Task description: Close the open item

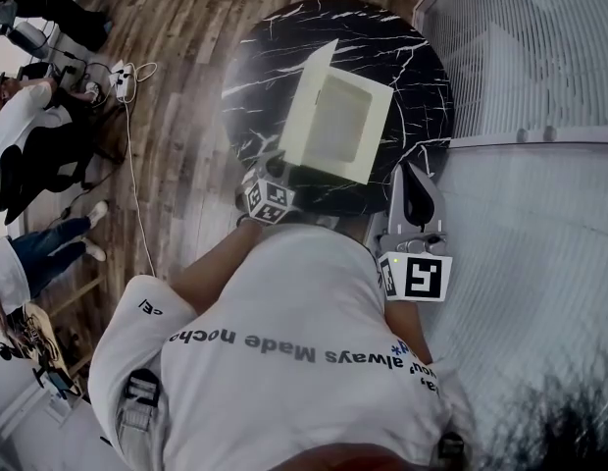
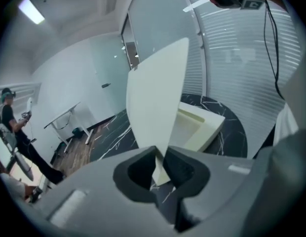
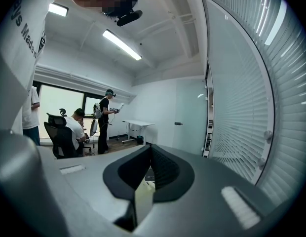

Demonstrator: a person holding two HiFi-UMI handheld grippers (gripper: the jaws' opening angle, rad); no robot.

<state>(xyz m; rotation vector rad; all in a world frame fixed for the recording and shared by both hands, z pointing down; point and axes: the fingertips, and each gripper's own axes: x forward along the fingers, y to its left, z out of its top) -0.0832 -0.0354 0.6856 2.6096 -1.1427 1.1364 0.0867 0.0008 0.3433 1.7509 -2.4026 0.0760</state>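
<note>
A cream cardboard box point(image 1: 338, 126) sits on the round black marble table point(image 1: 382, 37), with its lid point(image 1: 309, 91) standing up along the left side. My left gripper point(image 1: 275, 170) is at the box's near left corner. In the left gripper view the lid point(image 2: 155, 93) rises from between the jaws, the left gripper point(image 2: 160, 152) is shut on its lower edge, and the box base point(image 2: 197, 125) lies beyond. My right gripper point(image 1: 414, 175) hovers at the table's near right rim, beside the box. It point(image 3: 150, 149) is shut with nothing held.
A glass wall with white blinds point(image 1: 520, 47) curves close along the right of the table. On the wooden floor point(image 1: 177, 116) to the left are a power strip with cables point(image 1: 123, 77) and seated people point(image 1: 29, 135).
</note>
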